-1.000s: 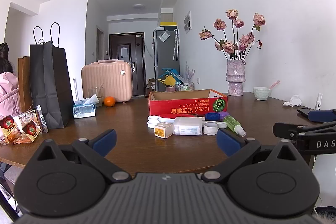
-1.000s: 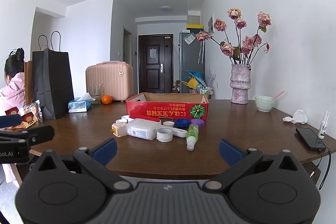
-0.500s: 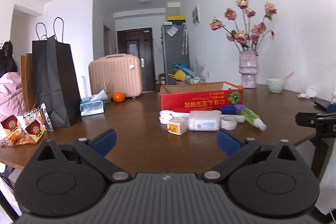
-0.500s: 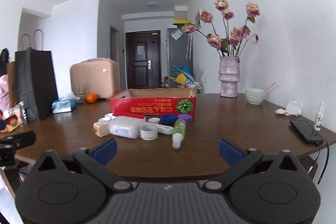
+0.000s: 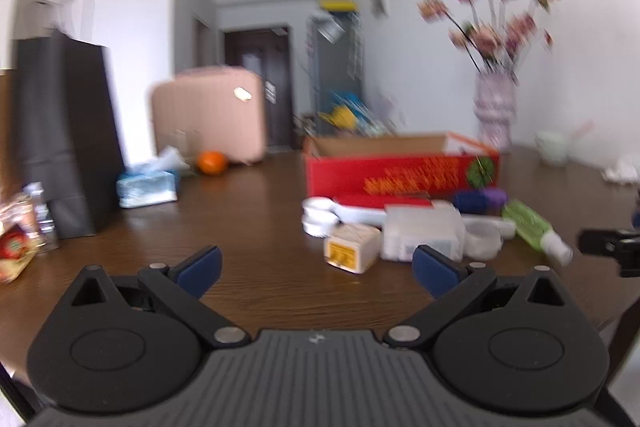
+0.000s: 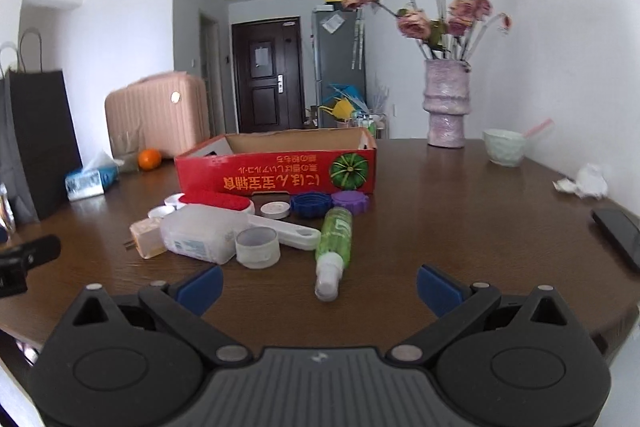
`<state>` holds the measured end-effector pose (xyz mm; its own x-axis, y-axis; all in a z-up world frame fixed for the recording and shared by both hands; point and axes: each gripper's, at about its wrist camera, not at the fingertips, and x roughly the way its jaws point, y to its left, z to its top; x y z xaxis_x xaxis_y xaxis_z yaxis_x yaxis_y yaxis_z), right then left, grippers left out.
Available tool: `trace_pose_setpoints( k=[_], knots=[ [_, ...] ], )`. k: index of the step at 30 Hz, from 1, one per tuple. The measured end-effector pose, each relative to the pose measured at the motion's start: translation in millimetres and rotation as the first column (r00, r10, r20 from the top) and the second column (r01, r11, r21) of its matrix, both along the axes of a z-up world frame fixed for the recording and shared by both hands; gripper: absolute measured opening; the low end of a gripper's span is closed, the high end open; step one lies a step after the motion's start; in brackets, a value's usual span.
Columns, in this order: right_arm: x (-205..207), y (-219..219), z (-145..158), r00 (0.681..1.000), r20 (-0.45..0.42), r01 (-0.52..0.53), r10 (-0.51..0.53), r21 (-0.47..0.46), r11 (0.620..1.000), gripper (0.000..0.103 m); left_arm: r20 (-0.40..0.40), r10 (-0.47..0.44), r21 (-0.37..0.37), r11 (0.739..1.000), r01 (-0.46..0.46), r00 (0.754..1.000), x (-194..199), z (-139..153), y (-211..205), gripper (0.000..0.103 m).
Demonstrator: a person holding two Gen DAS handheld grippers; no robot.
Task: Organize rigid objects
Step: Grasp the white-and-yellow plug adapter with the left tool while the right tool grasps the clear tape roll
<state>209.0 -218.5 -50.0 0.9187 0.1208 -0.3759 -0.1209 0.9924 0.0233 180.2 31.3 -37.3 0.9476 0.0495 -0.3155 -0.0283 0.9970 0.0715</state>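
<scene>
Two wrist views over a round brown tabletop (image 6: 460, 211). Left gripper (image 5: 316, 263): jaws spread wide, nothing between them, hovering above the near edge; this view is blurred. Right gripper (image 6: 318, 281): jaws likewise spread wide and empty, with the spray end of the green bottle (image 6: 335, 245) lying just ahead of the gap.

Red box (image 6: 276, 173): open-topped cardboard, standing mid-table; its inside is only partly visible. Directly in front of it lies the cluster of rigid items. Blue cap (image 6: 311, 205) and purple cap (image 6: 351, 202) sit side by side against the box front. The green bottle lies on its side, its base near the purple cap and its nozzle pointing toward the camera. A white ring (image 6: 257, 247) stands just left of the bottle, touching a flat white handle (image 6: 294, 234). A clear tub (image 6: 204, 233) lies left of the ring, and a small cream box (image 6: 146, 238) lies against the tub's left side. A red-topped brush (image 6: 218, 199) and a few small white lids (image 6: 275, 209) lie between the tub and the red box.

Surroundings: vase (image 6: 446, 105) of pink flowers and a pale bowl (image 6: 504, 146) at the far right; crumpled tissue (image 6: 584, 181) and a phone (image 6: 618, 233) near the right edge; tissue pack (image 6: 90, 179), orange (image 6: 149, 159), pink suitcase (image 6: 156, 117) and black bag (image 6: 38, 139) at the left.
</scene>
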Motion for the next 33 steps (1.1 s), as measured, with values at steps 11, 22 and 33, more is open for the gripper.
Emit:
trace_pose_setpoints(
  k=[11, 22, 33],
  knots=[
    [92, 25, -6, 0.971, -0.128, -0.192, 0.204, 0.095, 0.977, 0.059, -0.190, -0.091, 0.008, 0.996, 0.094, 0.978, 104, -7, 11, 0.103],
    [129, 42, -20, 0.939, -0.205, -0.264, 0.277, 0.087, 0.961, 0.046, -0.331, -0.234, -0.181, 0.967, 0.181, 0.914, 151, -25, 30, 0.052],
    [108, 34, -19, 0.940, -0.216, -0.251, 0.264, 0.083, 0.964, 0.042, -0.307, -0.149, -0.078, 0.988, 0.131, 0.940, 108, -24, 13, 0.039]
  ],
)
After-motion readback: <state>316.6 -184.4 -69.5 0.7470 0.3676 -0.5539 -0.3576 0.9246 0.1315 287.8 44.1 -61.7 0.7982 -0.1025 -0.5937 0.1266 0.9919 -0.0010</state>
